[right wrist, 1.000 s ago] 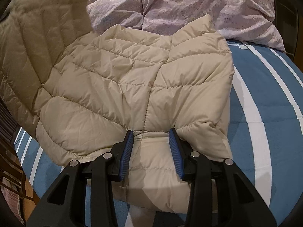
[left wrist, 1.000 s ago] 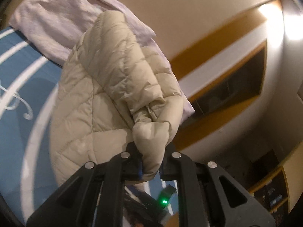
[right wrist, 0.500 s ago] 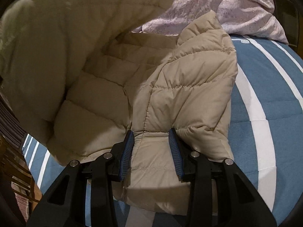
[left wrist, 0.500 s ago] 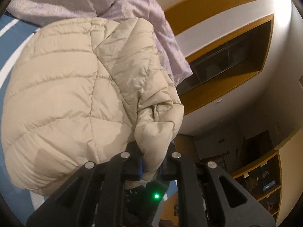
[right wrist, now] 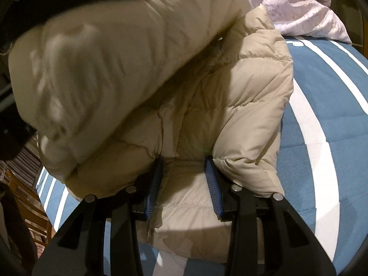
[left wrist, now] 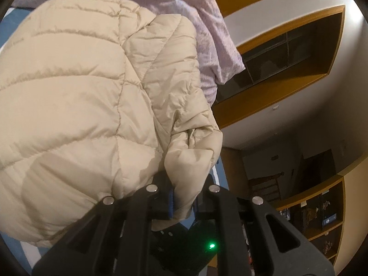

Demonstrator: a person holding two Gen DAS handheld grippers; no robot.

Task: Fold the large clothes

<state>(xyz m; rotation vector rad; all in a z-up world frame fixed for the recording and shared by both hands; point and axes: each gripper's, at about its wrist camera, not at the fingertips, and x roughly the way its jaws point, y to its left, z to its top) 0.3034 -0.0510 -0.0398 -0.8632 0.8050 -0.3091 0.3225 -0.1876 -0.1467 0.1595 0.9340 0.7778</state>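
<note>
A beige quilted puffer jacket (left wrist: 80, 96) lies on a blue bed cover with white stripes (right wrist: 322, 115). My left gripper (left wrist: 184, 197) is shut on a bunched edge of the jacket and holds that side lifted, folded over the rest. In the right wrist view the lifted part (right wrist: 103, 53) hangs blurred over the flat part of the jacket (right wrist: 241, 119). My right gripper (right wrist: 184, 179) is open, its blue-padded fingers (right wrist: 212, 184) pressed down on the jacket's near part, fabric between them.
A rumpled lilac duvet (left wrist: 207, 34) lies at the head of the bed, also in the right wrist view (right wrist: 299, 7). A wood-trimmed wall recess (left wrist: 287, 53) and shelves (left wrist: 322, 218) stand beyond the bed. Wooden furniture (right wrist: 27, 195) is at the bed's left side.
My left gripper has carried the held side of the jacket up and across, so it now covers most of the flat part. My right gripper has stayed in place.
</note>
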